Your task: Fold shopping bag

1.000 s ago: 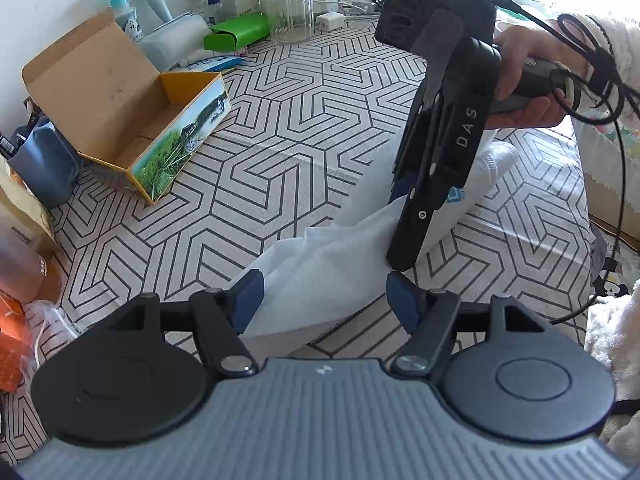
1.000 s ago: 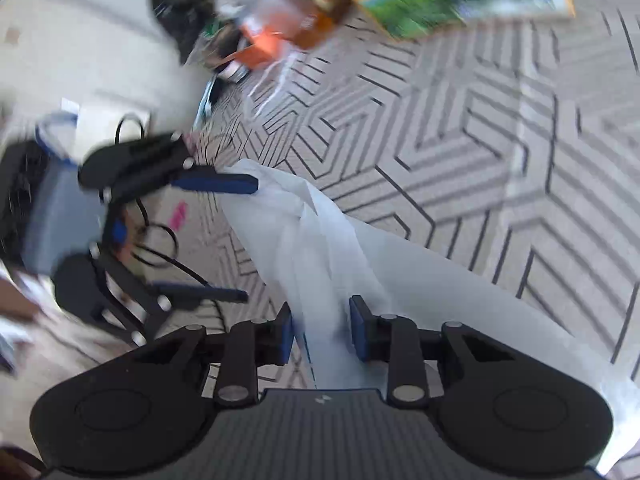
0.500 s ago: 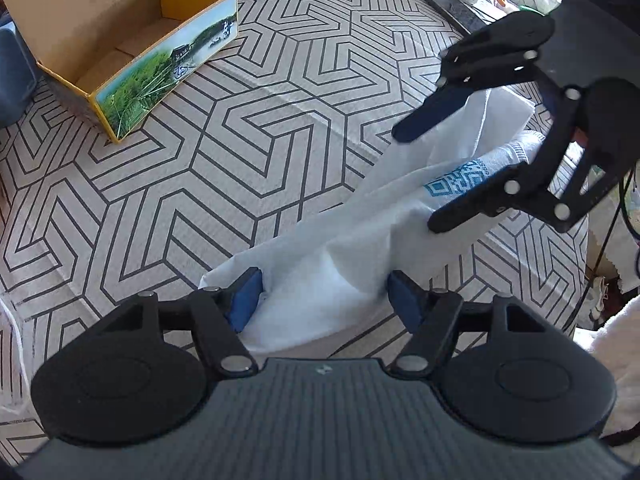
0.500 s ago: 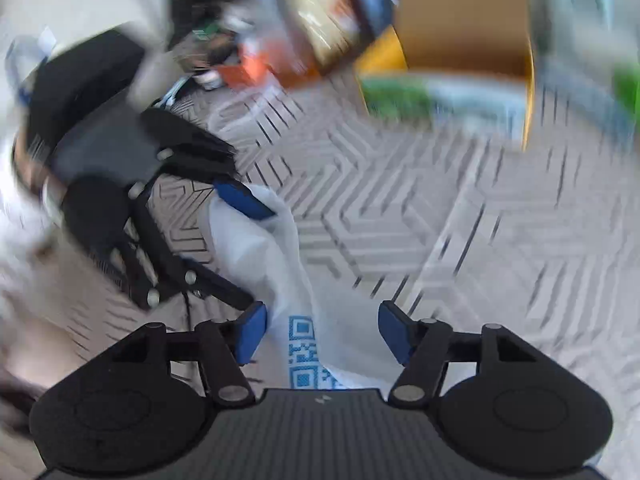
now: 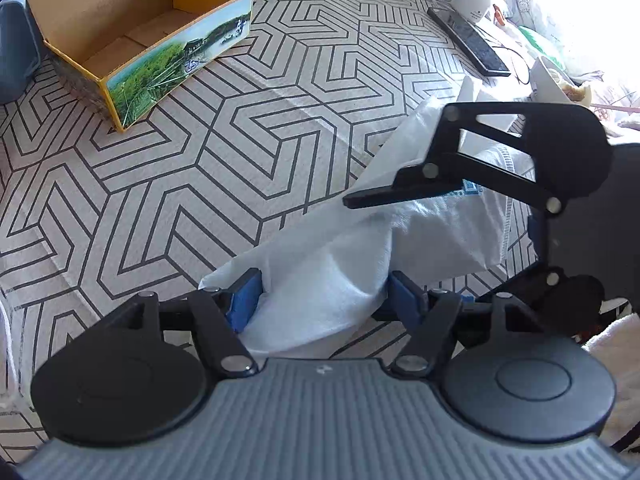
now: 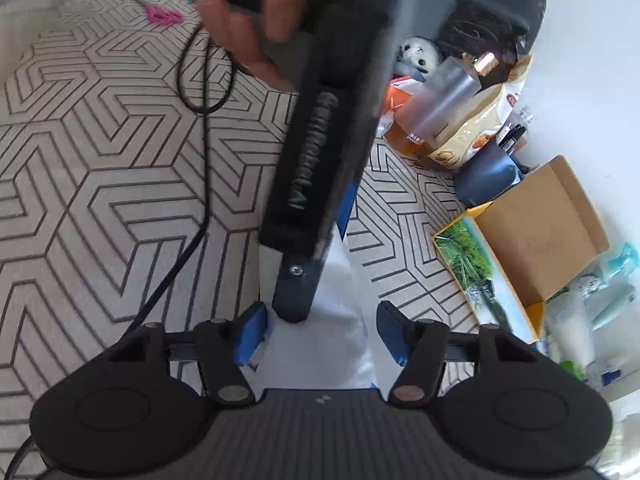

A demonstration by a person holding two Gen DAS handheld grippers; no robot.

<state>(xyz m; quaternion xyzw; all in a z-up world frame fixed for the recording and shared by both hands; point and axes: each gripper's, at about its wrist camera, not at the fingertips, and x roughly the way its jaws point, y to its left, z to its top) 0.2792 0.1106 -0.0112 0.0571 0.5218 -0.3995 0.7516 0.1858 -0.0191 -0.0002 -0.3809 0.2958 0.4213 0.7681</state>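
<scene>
The white shopping bag [image 5: 320, 264] lies as a long folded strip on the patterned tablecloth [image 5: 200, 160]. My left gripper [image 5: 325, 298] points down at the bag's near end and stands open, its blue pads on either side of the fabric. One of its fingers [image 6: 296, 288], held by a hand [image 6: 256, 32], rests its tip on the bag [image 6: 340, 340] in the right wrist view. My right gripper [image 6: 320, 332] faces it from the other end, its jaws closing with the bag between them, pads not pressing. Its upper finger [image 5: 384, 198] hangs over the bag.
An open cardboard box [image 5: 160, 48] with a landscape print sits at the far left. A dark keyboard [image 5: 468, 40] and clutter line the far right edge. A black cable [image 6: 200, 160] trails over the cloth. Snack bags and bottles [image 6: 460, 132] crowd one side.
The right gripper let go of the bag fold, widened its jaws and swung round to face the left gripper. The left gripper tipped further down, its jaws unchanged around the bag's end.
</scene>
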